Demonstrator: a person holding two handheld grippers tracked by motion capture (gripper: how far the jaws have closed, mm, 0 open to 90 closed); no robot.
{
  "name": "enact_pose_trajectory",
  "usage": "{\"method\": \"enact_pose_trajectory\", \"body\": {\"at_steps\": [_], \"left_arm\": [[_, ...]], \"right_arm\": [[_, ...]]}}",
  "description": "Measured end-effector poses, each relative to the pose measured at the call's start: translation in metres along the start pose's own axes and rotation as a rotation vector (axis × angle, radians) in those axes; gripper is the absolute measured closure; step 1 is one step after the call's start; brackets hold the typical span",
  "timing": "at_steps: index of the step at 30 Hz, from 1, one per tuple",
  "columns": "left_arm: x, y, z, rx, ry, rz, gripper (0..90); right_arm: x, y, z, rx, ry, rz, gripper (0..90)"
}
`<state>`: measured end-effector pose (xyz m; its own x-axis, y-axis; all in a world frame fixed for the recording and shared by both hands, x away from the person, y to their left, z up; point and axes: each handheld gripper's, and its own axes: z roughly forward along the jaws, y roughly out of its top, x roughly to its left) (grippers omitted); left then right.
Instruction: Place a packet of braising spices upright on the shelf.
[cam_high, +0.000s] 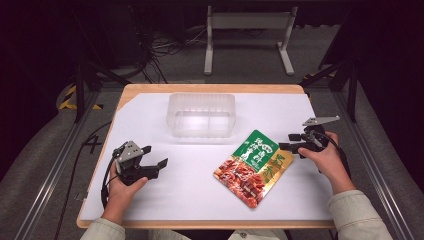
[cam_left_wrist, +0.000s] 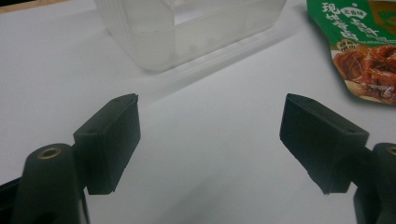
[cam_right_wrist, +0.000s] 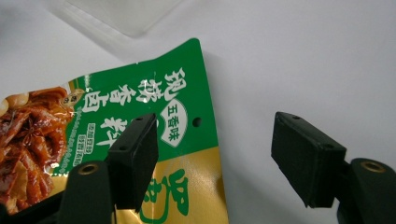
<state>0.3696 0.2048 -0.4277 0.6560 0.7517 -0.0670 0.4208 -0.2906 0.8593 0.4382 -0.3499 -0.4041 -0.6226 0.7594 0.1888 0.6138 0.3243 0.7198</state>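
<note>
You are facing a wooden surface (cam_high: 210, 88) whose top is covered by a white sheet (cam_high: 150, 115); a strip of bare wood shows along the far edge and at the near corners. The floor (cam_high: 250, 62) around it is grey carpet. Beyond the far edge stands a white metal frame (cam_high: 247, 35) on two feet. To its left, a tangle of dark cables (cam_high: 160, 50) lies on the floor. Yellow-and-black hazard tape (cam_high: 70, 100) marks the floor at far left. Metal rails (cam_high: 55, 165) run along both sides of the surface. The background beyond is dark; light falls mainly on the white sheet.
</note>
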Motion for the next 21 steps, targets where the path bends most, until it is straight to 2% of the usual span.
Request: {"method": "enact_pose_trajectory", "body": {"at_steps": [8, 14, 21], "left_arm": [[-0.002, 0.000, 0.002, 0.010, 0.001, 0.007, 20.3], [-0.006, 0.000, 0.005, 0.025, -0.001, 0.026, 19.9], [-0.006, 0.000, 0.005, 0.029, -0.001, 0.028, 19.9]], "right_arm": [[-0.002, -0.012, 0.012, 0.040, 0.036, 0.033, 33.5], [-0.001, -0.020, 0.016, 0.055, 0.056, 0.042, 34.9], [0.002, -0.023, 0.015, 0.069, 0.109, 0.059, 39.6]]}}
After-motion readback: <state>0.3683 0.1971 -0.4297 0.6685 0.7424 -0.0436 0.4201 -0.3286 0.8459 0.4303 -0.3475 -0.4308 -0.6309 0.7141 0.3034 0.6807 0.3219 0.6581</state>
